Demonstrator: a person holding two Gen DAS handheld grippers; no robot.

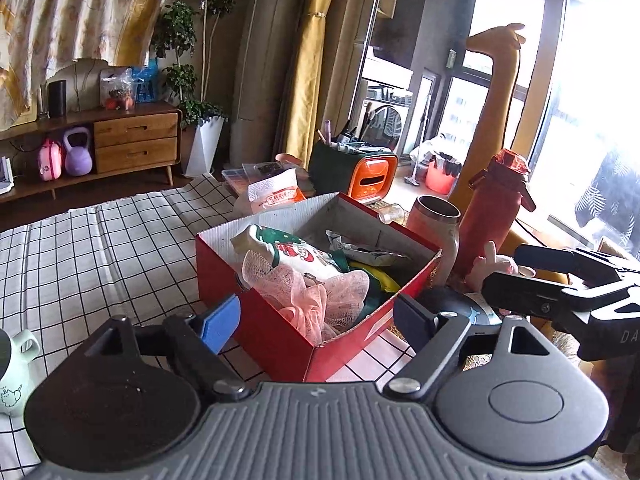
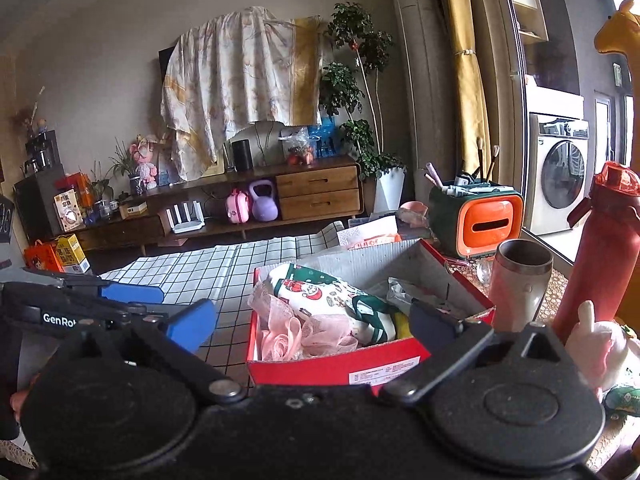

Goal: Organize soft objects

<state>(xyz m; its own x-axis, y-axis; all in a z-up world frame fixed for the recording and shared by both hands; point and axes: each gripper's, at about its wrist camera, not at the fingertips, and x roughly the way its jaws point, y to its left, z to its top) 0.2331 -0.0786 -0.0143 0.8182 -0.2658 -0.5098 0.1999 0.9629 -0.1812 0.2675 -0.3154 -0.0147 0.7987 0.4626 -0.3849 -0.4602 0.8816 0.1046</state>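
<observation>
Both the left tongs (image 1: 316, 322) and right tongs (image 2: 312, 320) gape wide, holding nothing, just before the red box (image 1: 276, 332). Inside lie a pink mesh puff (image 1: 320, 296) and a Christmas-print cloth (image 1: 300, 256), on the checked counter (image 1: 92, 248).

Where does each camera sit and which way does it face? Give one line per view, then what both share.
Left wrist: sits on the left gripper, facing the red box from its near corner; its own open fingers show, and the right gripper enters from the right.
Right wrist: sits on the right gripper, facing the box's long side; its own open fingers show, and the left gripper enters from the left.
Shared: the box, its pink mesh puff, Christmas-print cloth, red bottle and steel cup.
</observation>
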